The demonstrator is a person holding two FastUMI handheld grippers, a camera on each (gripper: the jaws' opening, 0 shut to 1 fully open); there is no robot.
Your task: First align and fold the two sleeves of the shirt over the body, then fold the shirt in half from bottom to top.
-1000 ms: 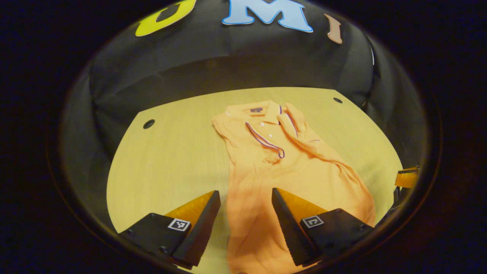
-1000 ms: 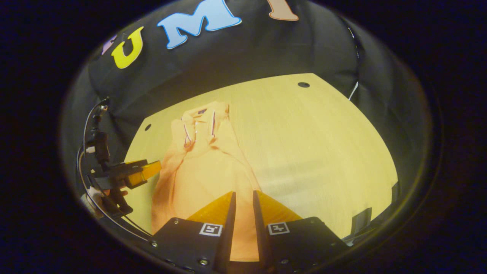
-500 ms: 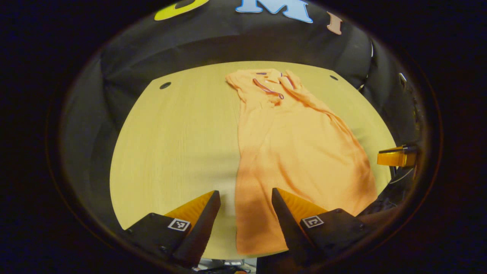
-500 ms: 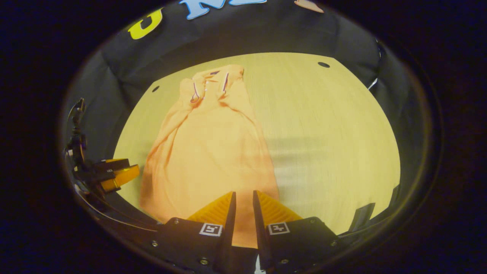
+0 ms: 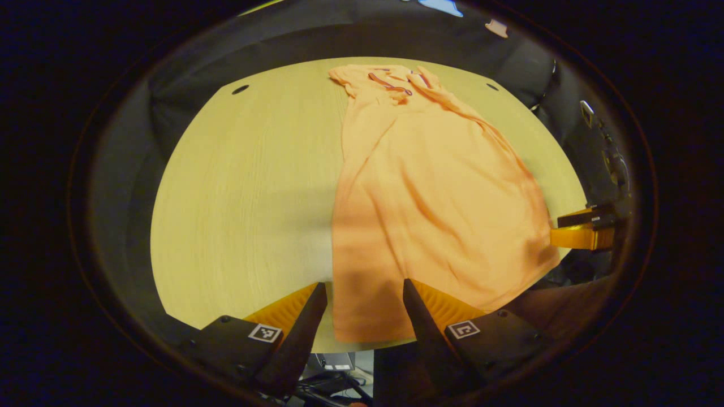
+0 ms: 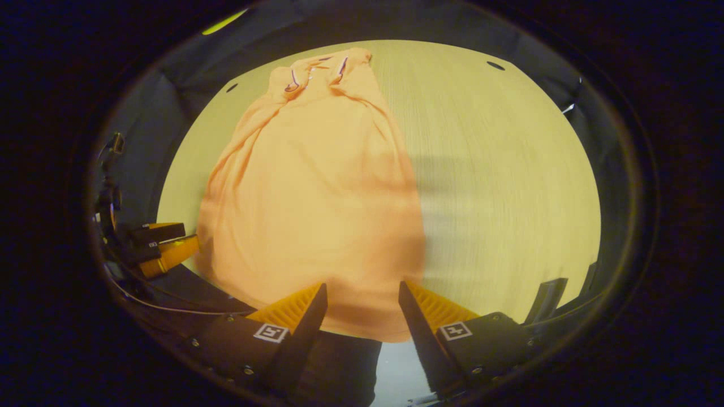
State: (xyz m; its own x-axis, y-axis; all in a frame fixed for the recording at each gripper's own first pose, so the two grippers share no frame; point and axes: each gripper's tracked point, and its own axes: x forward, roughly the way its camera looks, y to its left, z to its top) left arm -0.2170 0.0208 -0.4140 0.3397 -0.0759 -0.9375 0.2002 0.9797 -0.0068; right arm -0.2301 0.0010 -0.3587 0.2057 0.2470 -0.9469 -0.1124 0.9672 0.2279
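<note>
1. Shirt (image 5: 430, 186), orange, is lying flat and lengthwise on the pale wooden tabletop (image 5: 243, 186), its collar (image 5: 390, 79) pointing at the far edge and its hem reaching the near edge.
2. Both sleeves are lying folded in over the body, leaving a long narrow shape.
3. Left gripper (image 5: 362, 294) is hovering with jaws spread wide over the hem's left corner, gripping nothing.
4. Right gripper (image 6: 362, 294) is likewise standing wide apart above the hem's right side, empty.
5. In the left gripper view, the right gripper is showing at the shirt's right edge.
</note>
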